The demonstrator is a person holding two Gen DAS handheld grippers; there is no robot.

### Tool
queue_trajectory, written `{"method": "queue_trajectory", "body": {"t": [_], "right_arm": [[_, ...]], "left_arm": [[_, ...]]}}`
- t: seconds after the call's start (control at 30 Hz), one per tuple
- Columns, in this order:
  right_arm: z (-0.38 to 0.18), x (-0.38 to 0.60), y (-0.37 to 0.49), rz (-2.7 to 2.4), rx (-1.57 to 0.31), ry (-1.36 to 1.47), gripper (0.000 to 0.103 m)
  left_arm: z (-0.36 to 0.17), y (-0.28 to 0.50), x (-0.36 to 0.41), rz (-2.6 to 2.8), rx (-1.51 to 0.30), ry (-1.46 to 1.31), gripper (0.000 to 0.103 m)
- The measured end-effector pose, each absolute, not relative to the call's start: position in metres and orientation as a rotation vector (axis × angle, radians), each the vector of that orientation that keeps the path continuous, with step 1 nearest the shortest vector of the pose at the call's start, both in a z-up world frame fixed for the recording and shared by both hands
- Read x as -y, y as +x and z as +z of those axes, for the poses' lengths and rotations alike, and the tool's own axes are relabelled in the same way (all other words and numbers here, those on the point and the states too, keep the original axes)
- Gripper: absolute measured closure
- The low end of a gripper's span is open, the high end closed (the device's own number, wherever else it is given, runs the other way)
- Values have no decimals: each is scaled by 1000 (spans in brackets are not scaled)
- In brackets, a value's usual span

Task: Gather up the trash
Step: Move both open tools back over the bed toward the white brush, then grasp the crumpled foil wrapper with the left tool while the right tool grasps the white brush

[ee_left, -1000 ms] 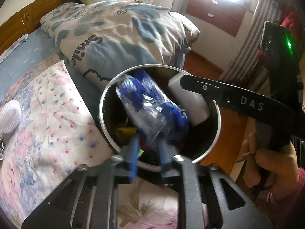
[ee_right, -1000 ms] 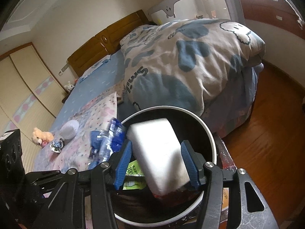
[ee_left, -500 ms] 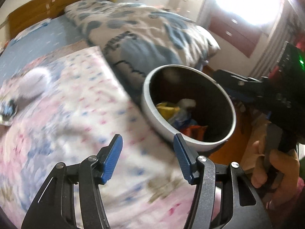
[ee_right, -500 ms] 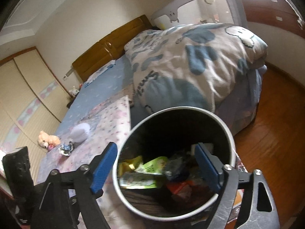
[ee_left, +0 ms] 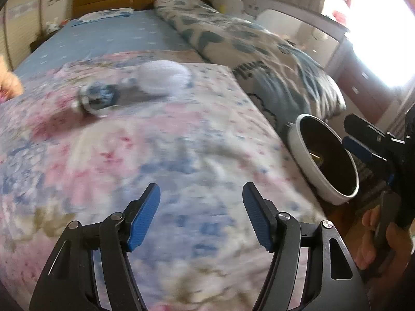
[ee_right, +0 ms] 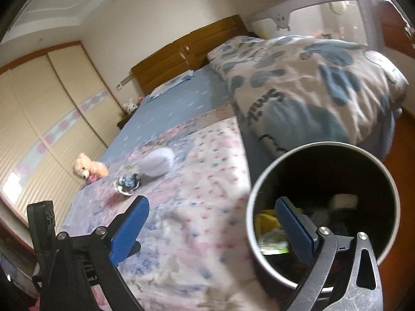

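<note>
A white round bin (ee_left: 311, 168) with a dark inside stands at the bed's right side; in the right wrist view the bin (ee_right: 389, 186) holds yellow, green and white scraps. A crumpled blue-and-silver wrapper (ee_left: 97, 98) and a white crumpled ball (ee_left: 162, 76) lie on the floral bedspread; both also show in the right wrist view, the wrapper (ee_right: 127, 184) and the ball (ee_right: 158, 163). My left gripper (ee_left: 201, 216) is open and empty above the bedspread. My right gripper (ee_right: 210, 229) is open and empty, one finger over the bin's mouth.
A folded blue-patterned duvet (ee_left: 254, 54) lies at the bed's right. A small teddy bear (ee_right: 88, 169) sits near the left edge of the bed. A wooden headboard (ee_right: 186, 51) stands at the back and wooden floor (ee_right: 404, 140) lies to the right.
Both grippers let their items fall into the bin and opened. Both have swung left, away from the bin and toward the bedspread with the wrapper and ball.
</note>
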State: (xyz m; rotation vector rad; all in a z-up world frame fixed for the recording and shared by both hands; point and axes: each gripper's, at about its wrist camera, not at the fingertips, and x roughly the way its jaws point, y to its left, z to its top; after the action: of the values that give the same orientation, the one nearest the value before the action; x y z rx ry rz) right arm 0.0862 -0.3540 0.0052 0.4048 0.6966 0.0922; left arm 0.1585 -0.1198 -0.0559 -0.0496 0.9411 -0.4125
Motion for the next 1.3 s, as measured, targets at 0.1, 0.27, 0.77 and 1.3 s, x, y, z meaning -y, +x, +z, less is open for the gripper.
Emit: {"method": "queue_trajectory", "body": {"t": [0.1, 0.27, 0.77, 1.3], "right_arm": [[2, 334, 95, 121, -707, 385, 4], [-4, 307, 112, 152, -721, 355, 4], [-26, 258, 164, 187, -767, 288, 5], [-41, 235, 240, 254, -793, 327, 5]], "left_arm": [[-57, 163, 100, -377, -940, -76, 35], [-58, 172, 75, -332, -934, -99, 34], [-65, 217, 26, -226, -942, -148, 34], [-64, 282, 17, -203, -922, -139, 34]]}}
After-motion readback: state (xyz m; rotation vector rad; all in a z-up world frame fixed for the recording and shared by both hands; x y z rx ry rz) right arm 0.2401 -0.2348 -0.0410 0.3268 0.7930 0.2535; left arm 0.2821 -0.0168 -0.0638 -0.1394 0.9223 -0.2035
